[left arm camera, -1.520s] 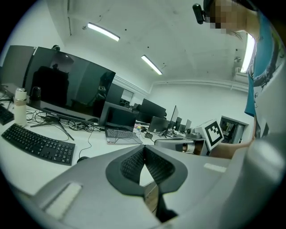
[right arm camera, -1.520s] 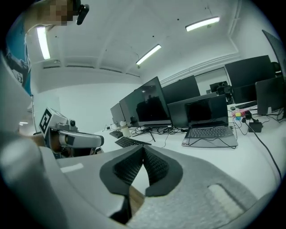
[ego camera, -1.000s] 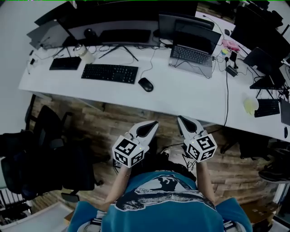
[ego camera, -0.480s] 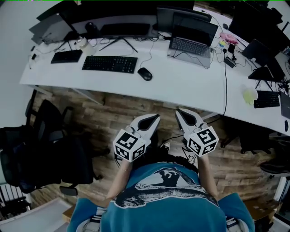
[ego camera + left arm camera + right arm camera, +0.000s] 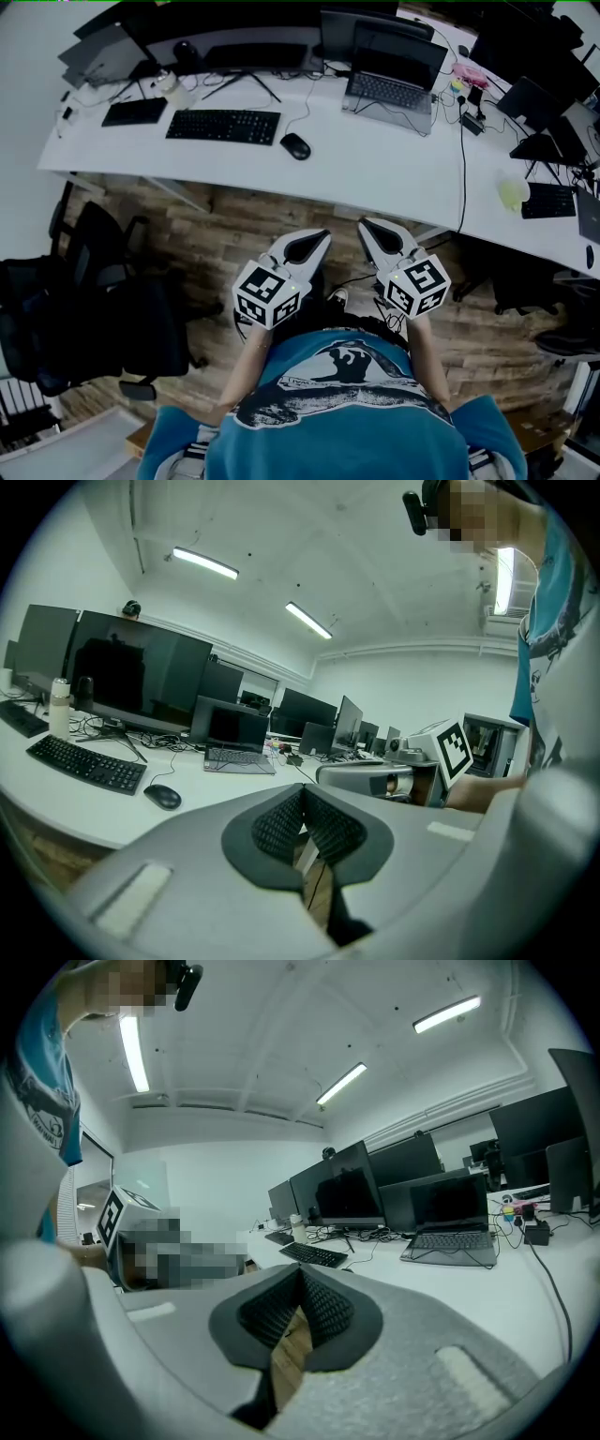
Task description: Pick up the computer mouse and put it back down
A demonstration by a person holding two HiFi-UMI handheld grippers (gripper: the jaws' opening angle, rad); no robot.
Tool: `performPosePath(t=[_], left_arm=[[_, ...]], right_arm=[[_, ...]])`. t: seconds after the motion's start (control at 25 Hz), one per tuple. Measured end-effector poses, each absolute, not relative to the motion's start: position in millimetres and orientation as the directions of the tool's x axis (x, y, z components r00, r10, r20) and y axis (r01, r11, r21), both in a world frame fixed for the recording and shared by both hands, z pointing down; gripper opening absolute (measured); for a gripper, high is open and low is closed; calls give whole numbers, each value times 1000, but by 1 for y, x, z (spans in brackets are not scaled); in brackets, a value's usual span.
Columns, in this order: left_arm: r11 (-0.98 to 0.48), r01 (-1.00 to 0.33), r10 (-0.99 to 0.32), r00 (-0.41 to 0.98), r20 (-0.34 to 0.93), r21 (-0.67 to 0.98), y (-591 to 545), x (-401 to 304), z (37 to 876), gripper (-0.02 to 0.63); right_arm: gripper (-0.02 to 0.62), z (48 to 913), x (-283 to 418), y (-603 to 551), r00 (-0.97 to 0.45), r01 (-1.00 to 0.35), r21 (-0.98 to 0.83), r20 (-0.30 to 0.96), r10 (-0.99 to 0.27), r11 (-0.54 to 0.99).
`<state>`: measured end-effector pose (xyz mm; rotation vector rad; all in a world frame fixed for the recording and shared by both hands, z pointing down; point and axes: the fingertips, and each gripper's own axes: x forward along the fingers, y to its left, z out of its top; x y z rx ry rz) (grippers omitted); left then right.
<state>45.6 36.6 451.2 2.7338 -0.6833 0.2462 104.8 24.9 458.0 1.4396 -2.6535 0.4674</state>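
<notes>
Clearly pre-approach: left gripper [image 5: 317,236] and right gripper [image 5: 367,226] show jaws closed and empty, the small black computer mouse [image 5: 295,145] lying well ahead of them on the white table [image 5: 375,183]; next, one should reach forward, opening.

Floor: brown wood planks [image 5: 253,225] in mixed tones, running under the desk.
Desk: one long white top [image 5: 375,183] sweeping across the room, with cables trailing over it.
Chairs: black office chairs [image 5: 103,309] standing clear of the desk at the left.
Screens: a row of dark monitors [image 5: 141,677] along the desk's far edge, with an open laptop [image 5: 394,80] in front of them.
Walls: plain white [image 5: 422,682].
Ceiling: white [image 5: 375,546], with lit strip lights [image 5: 204,563] mounted on it.
Light: even and artificial, from overhead.
</notes>
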Motion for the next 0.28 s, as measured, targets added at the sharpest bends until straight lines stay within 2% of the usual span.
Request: performPosePath(t=[0.28], left_arm=[[-845, -472, -420, 877, 236, 252, 33, 51, 449, 14]], right_arm=[[1, 458, 108, 21, -548, -834, -226, 224, -806, 504]])
